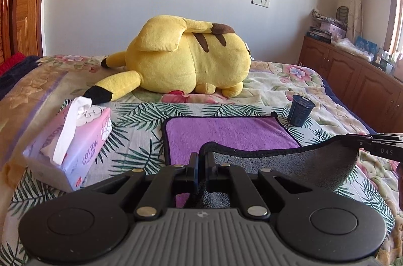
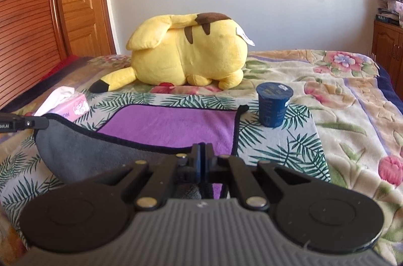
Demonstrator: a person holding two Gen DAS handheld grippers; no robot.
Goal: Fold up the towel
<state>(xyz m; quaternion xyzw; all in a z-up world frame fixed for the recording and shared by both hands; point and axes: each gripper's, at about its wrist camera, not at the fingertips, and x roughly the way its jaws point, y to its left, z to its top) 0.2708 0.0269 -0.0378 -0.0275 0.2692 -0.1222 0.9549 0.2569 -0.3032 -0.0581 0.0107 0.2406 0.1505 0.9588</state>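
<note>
A towel [image 1: 226, 132], purple on top, grey underneath, with a black hem, lies on the leaf-print cloth on the bed. My left gripper [image 1: 201, 157] is shut on the towel's near left corner and holds it lifted. My right gripper [image 2: 202, 149] is shut on the near right corner and also shows at the right edge of the left wrist view [image 1: 352, 140]. The near edge hangs raised between the two grippers, grey underside [image 2: 100, 152] facing me. The far half of the towel [image 2: 171, 125] lies flat.
A pink tissue box [image 1: 73, 140] stands left of the towel. A dark blue cup [image 2: 274, 105] stands upright by the towel's far right corner. A big yellow plush toy [image 1: 186, 59] lies behind. A wooden cabinet [image 1: 352, 79] runs along the bed's right.
</note>
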